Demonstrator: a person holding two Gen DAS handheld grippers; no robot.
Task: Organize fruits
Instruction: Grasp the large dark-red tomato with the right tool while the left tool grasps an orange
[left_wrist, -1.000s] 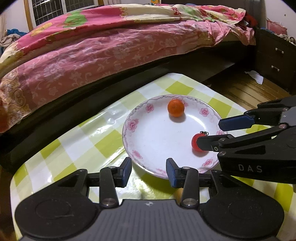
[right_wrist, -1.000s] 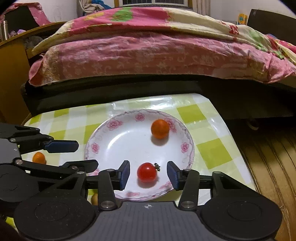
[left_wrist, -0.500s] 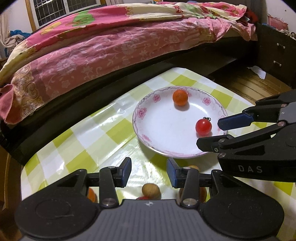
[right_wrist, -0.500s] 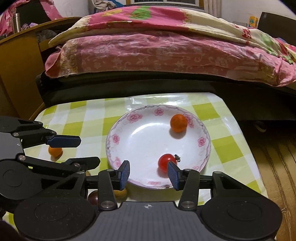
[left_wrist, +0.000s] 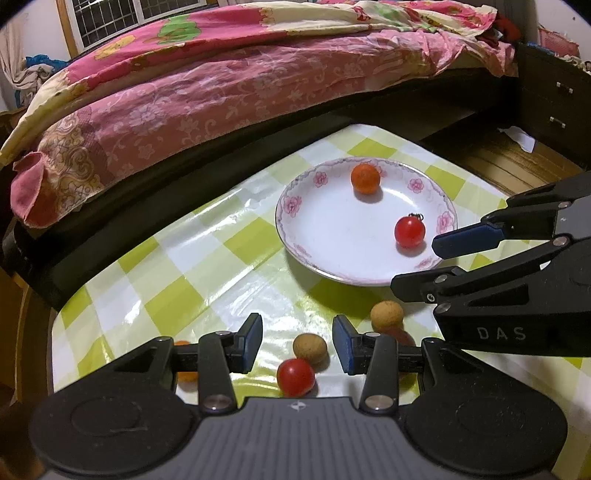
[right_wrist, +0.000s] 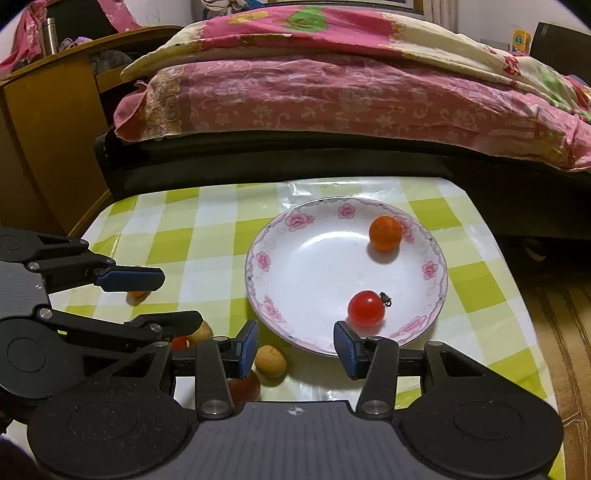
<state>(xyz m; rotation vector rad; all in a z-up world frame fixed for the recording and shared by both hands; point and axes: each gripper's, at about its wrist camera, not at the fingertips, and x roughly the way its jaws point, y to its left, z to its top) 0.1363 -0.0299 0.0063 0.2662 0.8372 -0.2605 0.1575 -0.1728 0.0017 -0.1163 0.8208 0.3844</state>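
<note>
the white plate (left_wrist: 332, 254) with pink flowers on its rim sits on the green-and-white checked tablecloth (left_wrist: 184, 266), toward the bed side of the table. inside it an orange fruit (left_wrist: 365, 178) lies near the rim at about 1 o'clock and a red cherry tomato (left_wrist: 410, 231) with a small stem rests near 4 o'clock, the two well apart. off the plate, near its 6 o'clock edge, loose fruit lies on the cloth: two tan round fruits (left_wrist: 310, 348) (left_wrist: 386, 316), a second red tomato (left_wrist: 295, 376) touching the nearer tan one, and a small orange fruit (left_wrist: 186, 374) partly hidden behind the left claw's finger. the left gripper (left_wrist: 297, 343) is spread wide and empty, hovering over that loose cluster. the right gripper (right_wrist: 294, 347) is likewise spread and empty, its opening over the plate's near rim, close to the plated tomato. beyond the table stands a bed (right_wrist: 351, 85) with a pink floral quilt.
</note>
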